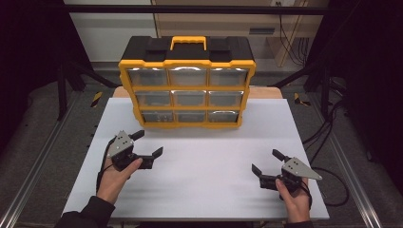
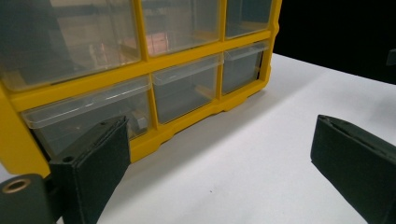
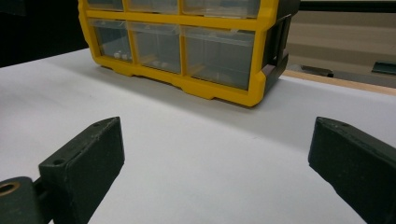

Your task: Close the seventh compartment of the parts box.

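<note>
A yellow and black drawer cabinet (image 1: 187,83) with three rows of clear drawers stands at the back middle of the white table (image 1: 199,185). All drawers look closed. My left gripper (image 1: 147,142) is open, resting low just in front of the cabinet's lower left corner, and nothing lies between its jaws. In the left gripper view the cabinet (image 2: 140,70) is close, with small parts faintly visible in the bottom left drawer (image 2: 88,121). My right gripper (image 1: 267,161) is open over the table's right front area, well away from the cabinet (image 3: 187,42).
The table's front and right edges are near my right hand. A wooden board edge (image 1: 266,92) shows behind the cabinet. Cables (image 1: 328,137) hang off the right side. Dark frame posts stand at both sides.
</note>
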### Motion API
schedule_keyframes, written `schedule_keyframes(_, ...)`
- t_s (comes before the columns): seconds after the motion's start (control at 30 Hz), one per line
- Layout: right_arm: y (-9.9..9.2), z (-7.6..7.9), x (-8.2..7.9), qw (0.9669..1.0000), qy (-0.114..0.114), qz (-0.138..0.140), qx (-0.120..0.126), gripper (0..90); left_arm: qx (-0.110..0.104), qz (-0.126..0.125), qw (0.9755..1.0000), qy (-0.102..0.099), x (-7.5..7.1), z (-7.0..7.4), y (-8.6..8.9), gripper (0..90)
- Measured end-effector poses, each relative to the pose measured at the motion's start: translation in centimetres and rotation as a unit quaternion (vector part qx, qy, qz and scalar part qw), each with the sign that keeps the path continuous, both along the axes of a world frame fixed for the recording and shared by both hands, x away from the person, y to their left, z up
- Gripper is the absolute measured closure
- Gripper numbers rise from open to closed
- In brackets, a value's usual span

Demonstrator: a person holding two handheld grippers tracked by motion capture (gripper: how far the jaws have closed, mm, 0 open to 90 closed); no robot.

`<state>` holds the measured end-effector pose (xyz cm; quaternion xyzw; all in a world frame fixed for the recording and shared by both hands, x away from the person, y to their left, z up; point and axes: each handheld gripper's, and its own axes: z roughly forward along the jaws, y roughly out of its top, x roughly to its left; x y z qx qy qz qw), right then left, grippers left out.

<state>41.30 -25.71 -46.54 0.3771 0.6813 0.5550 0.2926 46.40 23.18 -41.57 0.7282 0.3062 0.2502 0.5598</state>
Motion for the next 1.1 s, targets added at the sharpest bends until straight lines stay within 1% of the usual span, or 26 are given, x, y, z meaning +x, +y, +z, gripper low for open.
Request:
schedule_keyframes(0.2, -0.5, 0.1, 0.0, 1.0000, -0.005, -0.006, 0.000, 3.6, 0.006, -0.004, 0.9999, -0.012, -0.7, 0.0, 0.4, 4.8)
schedule_keyframes(0.23, -0.4, 0.1, -0.1, 1.0000, -0.002, -0.009, 0.003, 3.6, 0.009, -0.006, 0.9998, -0.015, -0.8, 0.0, 0.4, 4.8)
schedule_keyframes(0.27, -0.5, 0.1, -0.1, 1.0000, -0.004, -0.005, 0.005, 3.6, 0.011, -0.007, 0.9998, -0.016, -0.9, 0.0, 0.5, 4.8)
schedule_keyframes(0.3, -0.6, 0.1, -0.1, 1.0000, -0.004, -0.007, 0.002, 3.6, 0.011, -0.007, 0.9998, -0.018, -1.1, -0.1, 0.5, 4.8)
schedule_keyframes(0.53, -0.7, 0.1, -0.1, 0.9999, -0.003, -0.010, 0.002, 3.6, 0.015, -0.007, 0.9996, -0.024, -1.7, -0.5, 0.8, 4.8)
schedule_keyframes(0.63, -0.8, 0.1, 0.0, 0.9999, -0.005, -0.009, -0.003, 3.6, 0.010, -0.006, 0.9996, -0.025, -1.9, -0.8, 0.9, 4.8)
schedule_keyframes(0.7, -0.7, 0.0, -0.1, 1.0000, 0.001, -0.009, -0.001, 3.6, 0.010, -0.007, 0.9995, -0.028, -2.1, -1.1, 1.0, 4.8)
schedule_keyframes(0.8, -0.8, 0.0, 0.0, 0.9999, -0.003, -0.009, -0.004, 3.6, 0.013, -0.010, 0.9994, -0.032, -2.3, -1.6, 1.1, 4.8)
schedule_keyframes(0.83, -0.7, 0.0, -0.1, 1.0000, -0.001, -0.008, -0.002, 3.6, 0.015, -0.010, 0.9993, -0.032, -2.4, -1.8, 1.1, 4.7)
schedule_keyframes(0.87, -0.7, 0.0, -0.1, 0.9999, -0.002, -0.008, -0.005, 3.6, 0.012, -0.010, 0.9993, -0.033, -2.5, -2.0, 1.2, 4.7)
schedule_keyframes(1.0, -0.7, 0.0, 0.0, 0.9999, -0.005, -0.006, -0.007, 3.6, 0.007, -0.008, 0.9994, -0.031, -2.8, -2.6, 1.5, 4.4)
schedule_keyframes(1.1, -0.7, 0.0, 0.0, 1.0000, -0.005, -0.003, -0.007, 3.6, 0.008, -0.005, 0.9994, -0.032, -3.0, -3.0, 1.8, 4.4)
